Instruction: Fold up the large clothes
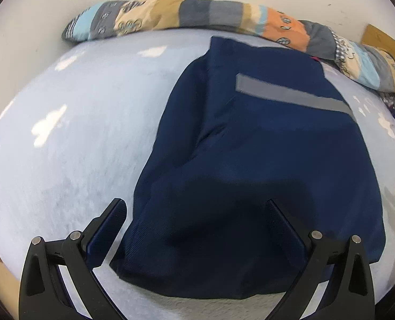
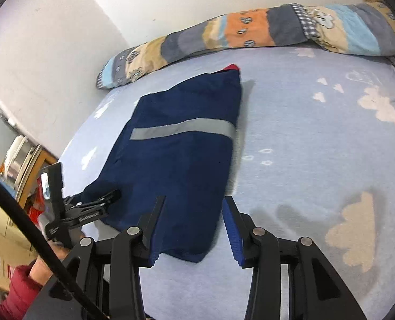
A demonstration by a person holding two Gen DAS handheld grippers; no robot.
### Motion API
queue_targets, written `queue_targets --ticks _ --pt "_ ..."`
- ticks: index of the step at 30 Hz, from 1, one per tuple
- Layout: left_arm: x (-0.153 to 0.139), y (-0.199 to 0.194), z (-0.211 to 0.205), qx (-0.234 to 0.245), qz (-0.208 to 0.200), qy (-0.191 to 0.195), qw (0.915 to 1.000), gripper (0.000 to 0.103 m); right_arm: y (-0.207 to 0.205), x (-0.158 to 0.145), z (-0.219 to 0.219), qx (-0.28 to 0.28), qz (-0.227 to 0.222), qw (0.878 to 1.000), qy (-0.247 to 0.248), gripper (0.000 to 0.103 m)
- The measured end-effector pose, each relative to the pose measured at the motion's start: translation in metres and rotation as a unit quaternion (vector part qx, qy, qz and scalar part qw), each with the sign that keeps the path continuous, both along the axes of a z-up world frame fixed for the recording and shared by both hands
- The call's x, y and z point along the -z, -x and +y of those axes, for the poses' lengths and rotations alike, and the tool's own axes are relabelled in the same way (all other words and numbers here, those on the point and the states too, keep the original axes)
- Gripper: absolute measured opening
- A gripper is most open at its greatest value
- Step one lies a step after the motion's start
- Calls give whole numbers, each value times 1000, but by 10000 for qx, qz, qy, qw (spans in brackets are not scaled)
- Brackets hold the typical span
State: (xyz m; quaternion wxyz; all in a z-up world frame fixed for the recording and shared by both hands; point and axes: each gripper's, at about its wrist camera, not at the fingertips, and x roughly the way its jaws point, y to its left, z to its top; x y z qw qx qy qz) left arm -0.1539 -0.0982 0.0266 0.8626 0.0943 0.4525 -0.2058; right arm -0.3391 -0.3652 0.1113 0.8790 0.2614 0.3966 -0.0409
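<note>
- The navy garment [image 1: 250, 160] is lying folded into a long, roughly rectangular bundle on the light blue bed sheet [image 1: 77, 133] with its white cloud print, a grey reflective stripe [image 2: 182, 129] running across it toward the far end.
- A bit of red [image 2: 230, 67] peeks out at the far corner of the garment, right near the striped patchwork blanket [image 2: 250, 32] that's bunched along the wall.
- Left gripper [image 1: 196, 205]: jaws spread wide, hovering over the near end of the garment. One finger is over bare sheet just beside the garment's edge, the other is over the dark cloth. Nothing pinched between them, so it's let go.
- Right gripper [image 2: 194, 202]: jaws parted, also not gripping anything. The garment's near corner sits between and just under the fingers, with the blue-padded finger [image 2: 232, 229] over the bare sheet beside the cloth's edge.
- From the right wrist view you can see the left gripper at the garment's other near edge, with a hand [image 2: 41, 266] in a red sleeve [image 2: 19, 290] behind it.
</note>
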Motion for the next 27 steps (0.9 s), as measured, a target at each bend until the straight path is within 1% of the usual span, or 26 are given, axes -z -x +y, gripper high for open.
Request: queue_targets --ticks 3,4,6,9,12,15,20,22,24,27 --pt "-12 5 -8 80 -258 5 9996 103 -9 -2 1 -83 -47 9998 -171 46" --pt "-16 8 -10 72 -378 24 9993 103 -11 -3 4 -98 -64 9998 -156 46" --pt "-22 14 -16 85 -628 22 9980 103 -13 -3 8 -180 -90 9997 -165 50" --pt "-22 18 -24 93 -821 -93 9965 103 -19 0 22 -307 -32 9995 -9 58" --pt "-13 20 -30 120 -763 -228 9968 103 -28 9 38 -501 154 9984 195 58" --pt "-5 23 -35 153 -864 -467 9951 103 -38 18 51 -616 337 9969 348 58" --pt "0 22 -35 189 -931 -523 9941 103 -52 37 69 -832 662 9931 503 58" --pt "1 22 -35 179 -940 -535 9940 103 -57 47 77 -901 805 9904 680 59" --pt "2 22 -35 177 -962 -553 9937 103 -58 49 82 -978 837 9880 858 65" --pt "3 23 -35 181 -998 -570 9932 103 -56 51 83 -983 850 9880 835 68"
